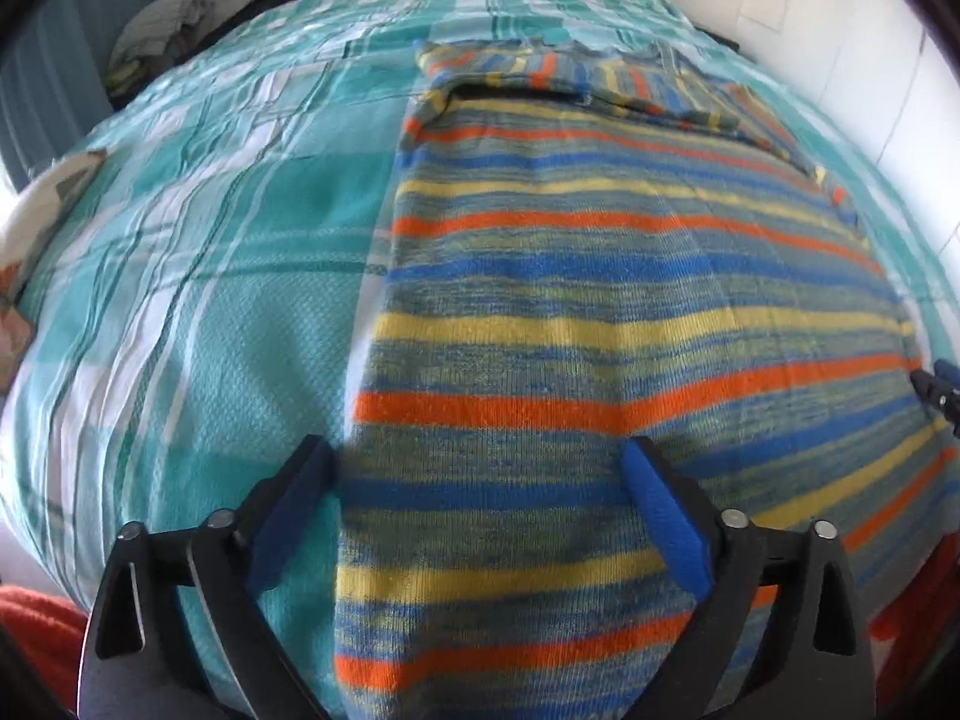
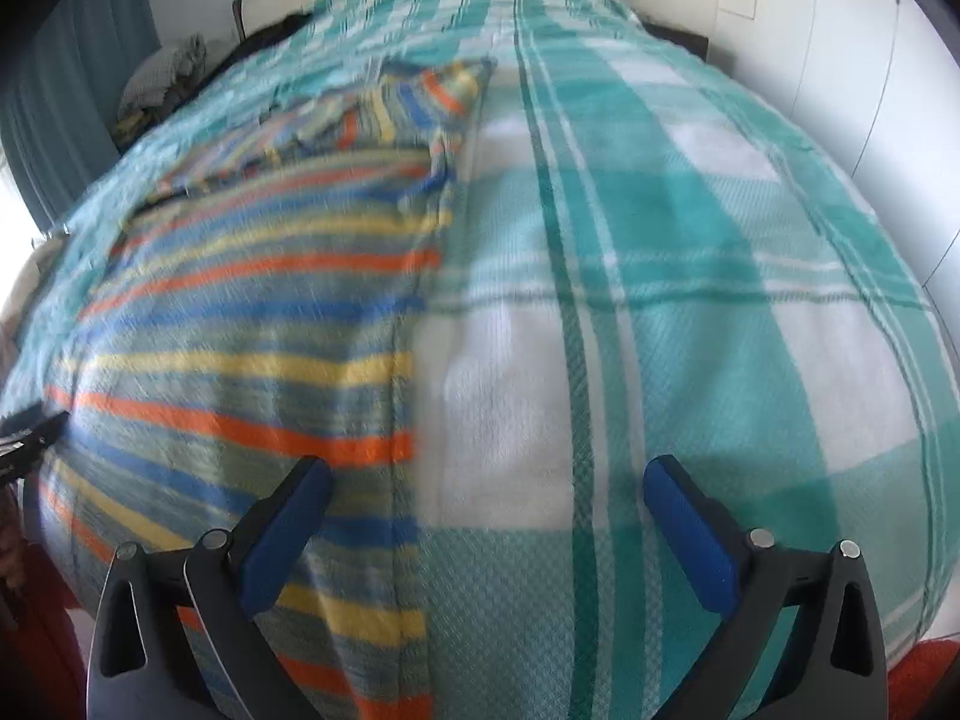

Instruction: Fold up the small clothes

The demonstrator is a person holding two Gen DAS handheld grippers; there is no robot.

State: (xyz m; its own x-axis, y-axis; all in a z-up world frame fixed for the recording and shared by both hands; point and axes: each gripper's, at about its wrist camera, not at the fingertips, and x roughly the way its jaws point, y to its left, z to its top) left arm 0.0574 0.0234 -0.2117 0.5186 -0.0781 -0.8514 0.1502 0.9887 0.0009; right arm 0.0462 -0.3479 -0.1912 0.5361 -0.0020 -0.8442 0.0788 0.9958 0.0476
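Striped knit garment (image 1: 600,300) lies flat on the teal plaid bedspread (image 1: 198,276), filling the centre and right of the left wrist view and the left half of the right wrist view, its sleeves already folded across the top. It looks soft, light and limp, likely to sag, so you should pinch it at the near side edges. Your left gripper (image 1: 480,492) straddles one long edge, your right gripper (image 2: 489,504) the other; both are spread wide, holding nothing.
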